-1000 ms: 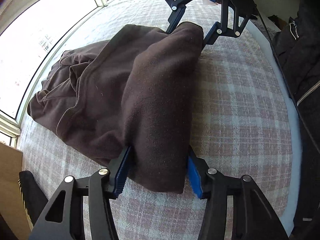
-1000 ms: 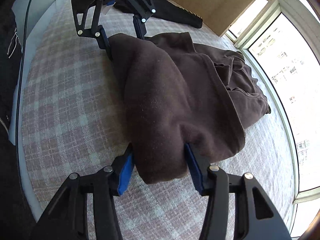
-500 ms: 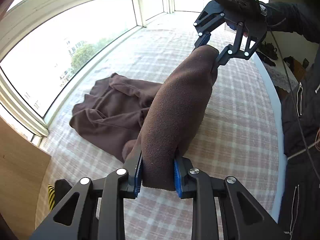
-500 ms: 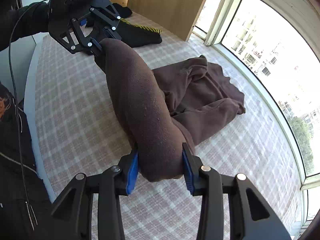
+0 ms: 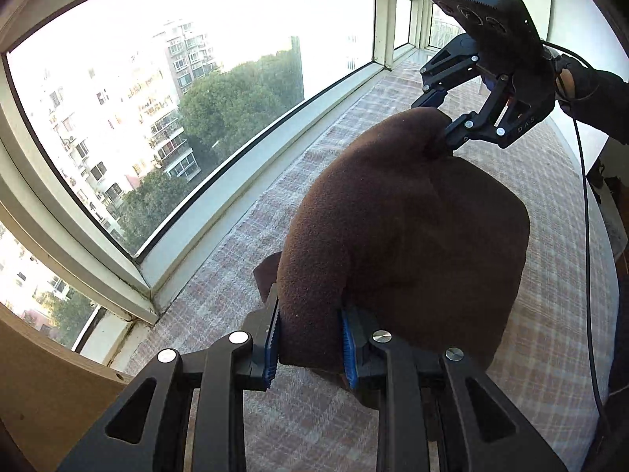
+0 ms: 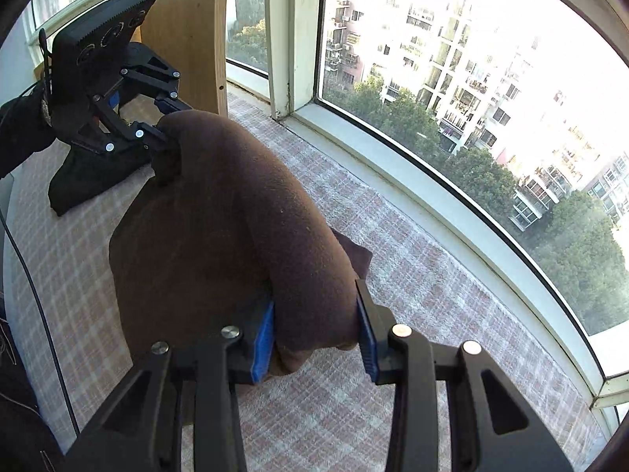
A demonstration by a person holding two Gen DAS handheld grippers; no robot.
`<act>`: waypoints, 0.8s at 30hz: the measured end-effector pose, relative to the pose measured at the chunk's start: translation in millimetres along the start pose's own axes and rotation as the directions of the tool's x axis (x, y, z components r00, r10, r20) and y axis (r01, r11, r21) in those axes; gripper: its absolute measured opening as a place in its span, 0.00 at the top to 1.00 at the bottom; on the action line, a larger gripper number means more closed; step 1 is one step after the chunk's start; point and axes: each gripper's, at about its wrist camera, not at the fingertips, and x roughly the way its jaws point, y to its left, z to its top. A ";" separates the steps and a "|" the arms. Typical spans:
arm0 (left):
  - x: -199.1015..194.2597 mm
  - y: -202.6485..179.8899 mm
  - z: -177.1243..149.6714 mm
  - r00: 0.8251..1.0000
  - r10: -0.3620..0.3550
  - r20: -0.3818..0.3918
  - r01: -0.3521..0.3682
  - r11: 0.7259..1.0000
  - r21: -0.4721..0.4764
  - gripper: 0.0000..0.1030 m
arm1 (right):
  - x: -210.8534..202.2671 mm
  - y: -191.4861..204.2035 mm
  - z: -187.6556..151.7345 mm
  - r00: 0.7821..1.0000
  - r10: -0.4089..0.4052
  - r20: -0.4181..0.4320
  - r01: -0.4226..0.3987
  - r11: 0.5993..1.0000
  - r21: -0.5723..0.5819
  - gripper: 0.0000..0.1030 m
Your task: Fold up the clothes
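Left tongs (image 5: 310,340) — blue-padded jaws clamped on a thick fold of the dark brown fleece garment (image 5: 401,244); their jaws have just been closing, cloth between the pads. Right tongs (image 6: 316,334) grip the opposite end of the same fold, fabric bulging between the blue pads; jaws likewise just narrowed onto it.

Garment is lifted off the surface and stretched between the two tongs as a rounded roll, the rest of the cloth hanging below it. Underneath lies a pink-and-white plaid cover (image 5: 550,314) — whether it is a bed or a tabletop cannot be told.

Each wrist view shows the other tool at the far end of the roll, held by a hand in a dark sleeve (image 5: 601,98). A curved window (image 6: 452,118) borders the cover; a light wooden panel (image 6: 184,23) stands at one end. A black cloth item (image 6: 78,181) lies on the cover near the left tongs.
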 end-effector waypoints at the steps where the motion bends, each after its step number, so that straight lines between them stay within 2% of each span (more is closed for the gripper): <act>1: 9.1 7.6 -1.7 1.000 -0.004 -0.008 0.004 1.000 -0.015 0.76 | 10.9 -6.6 2.4 1.000 0.011 -0.004 -0.011 1.000 0.007 0.66; 2: 17.6 14.6 -3.1 1.000 -0.009 -0.018 0.009 1.000 -0.030 0.75 | 21.9 -11.9 5.0 1.000 0.010 -0.007 -0.010 1.000 0.006 0.66; 4: 33.5 29.4 -5.3 0.999 -0.008 -0.045 0.005 0.997 -0.073 0.65 | 48.0 -21.6 9.2 0.999 0.008 -0.049 -0.008 1.000 0.011 0.61; 5: 38.7 36.8 -5.5 0.999 0.002 -0.051 -0.007 0.995 -0.098 0.53 | 61.4 -26.3 10.8 0.997 0.010 -0.079 -0.009 1.000 0.020 0.58; 6: 42.0 43.8 -5.1 0.998 0.010 -0.056 -0.017 0.992 -0.126 0.41 | 71.8 -30.2 11.5 0.995 0.009 -0.096 -0.005 0.999 0.033 0.50; 8: 43.0 53.5 -2.3 0.997 0.015 -0.071 -0.026 0.988 -0.152 0.34 | 78.6 -36.1 12.4 0.996 0.012 -0.085 -0.009 0.999 0.044 0.48; 10: 34.1 52.6 -0.1 0.996 0.056 -0.072 -0.065 0.990 -0.123 0.34 | 70.8 -40.1 13.6 0.998 0.012 -0.055 -0.009 0.999 0.052 0.48; 14: 6.9 44.2 5.3 0.986 0.158 -0.050 -0.161 0.986 -0.052 0.35 | 42.0 -58.3 10.6 1.000 0.019 0.000 -0.019 0.990 0.140 0.48; 17: -12.9 45.8 6.8 0.983 0.183 0.004 -0.182 0.981 -0.065 0.35 | 21.4 -66.6 3.4 0.998 0.009 0.060 -0.021 0.979 0.202 0.48; 21: -9.0 53.1 -3.0 0.998 0.047 0.033 -0.040 0.983 -0.180 0.35 | 24.4 -81.9 -6.5 0.984 0.105 0.142 -0.144 0.944 0.297 0.41; 24: 7.8 46.3 -6.2 1.000 -0.001 0.016 0.005 0.978 -0.211 0.35 | 49.3 -79.9 -7.8 0.983 0.129 0.131 -0.165 0.934 0.316 0.40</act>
